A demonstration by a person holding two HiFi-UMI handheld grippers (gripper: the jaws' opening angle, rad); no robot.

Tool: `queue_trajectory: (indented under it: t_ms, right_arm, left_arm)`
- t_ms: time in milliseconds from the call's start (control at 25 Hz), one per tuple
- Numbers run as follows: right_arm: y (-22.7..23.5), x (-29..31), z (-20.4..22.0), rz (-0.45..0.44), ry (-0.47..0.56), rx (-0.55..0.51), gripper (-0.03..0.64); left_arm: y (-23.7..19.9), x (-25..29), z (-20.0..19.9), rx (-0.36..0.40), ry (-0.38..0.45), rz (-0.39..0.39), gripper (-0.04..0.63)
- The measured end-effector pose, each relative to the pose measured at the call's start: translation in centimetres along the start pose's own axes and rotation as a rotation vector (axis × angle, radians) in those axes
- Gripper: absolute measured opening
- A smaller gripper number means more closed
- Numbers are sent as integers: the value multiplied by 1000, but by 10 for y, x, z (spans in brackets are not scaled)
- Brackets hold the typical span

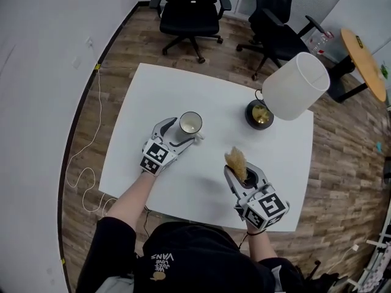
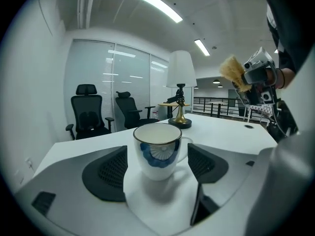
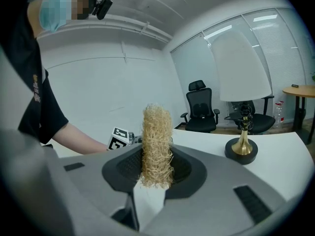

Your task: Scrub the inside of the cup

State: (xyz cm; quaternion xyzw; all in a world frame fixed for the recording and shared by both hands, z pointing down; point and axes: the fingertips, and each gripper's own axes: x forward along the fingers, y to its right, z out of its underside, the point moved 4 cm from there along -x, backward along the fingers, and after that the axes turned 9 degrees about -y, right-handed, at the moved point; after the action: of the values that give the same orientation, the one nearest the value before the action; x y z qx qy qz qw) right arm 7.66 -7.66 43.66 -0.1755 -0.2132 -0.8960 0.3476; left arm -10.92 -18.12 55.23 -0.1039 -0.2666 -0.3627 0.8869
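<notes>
The cup [image 1: 190, 123] stands upright on the white table [image 1: 183, 84], left of centre as the head view sees it. It is a white mug with a thin dark rim and a blue fan-like flower painted on the side that faces the left gripper view (the handle sticks out to that view's right). From above, its inside shows only a pale, smooth wall and bottom.

The left gripper [image 1: 180, 136] rests low on the tabletop with its jaws spread wide on either side of the cup. A sliver of table shows between each dark pad and the cup's wall, so the pads flank it without pressing on it.

The right gripper [image 1: 242, 176] is held above the near right part of the table, well apart from the cup. Its jaws are closed on the lower end of a straw-coloured fibrous scrubber [image 3: 157, 149], which stands upright out of the pads, its frayed top free.

Farther back on the table a lamp [image 1: 292, 87] with a white shade leans over its round dark base with a brass stem. Two black office chairs [image 1: 189, 8] stand on the wooden floor beyond the table.
</notes>
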Motion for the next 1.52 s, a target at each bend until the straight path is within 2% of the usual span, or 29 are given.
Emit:
queue_trajectory:
  t_ms: [120,360,720,1000,1080,1400,1520]
  right_arm:
    - [5,4,-2,14,-6,7,104]
    - [15,5,2,34,-11,21,104]
    - [21,5,5,61,-27,40,104]
    - [22,7,8,74,-32,52,104]
    - [21,8,10,75,-38,60,104]
    - [26,6,11,80,-39,67,104]
    - [28,7,9,79,-45,42,104]
  left_arm:
    - [-6,14,3,11,-17,28,377]
    - [-3,29,-9,75,41,101,377]
    - [-2,44,-9,136,69,207,385]
    - [-3,55,-9,89,54,351,394]
    - [-3,55,-9,85,50,355,394]
    - [-2,59,-13,59,44,289,394]
    - [2,58,-13,85,17,275,394]
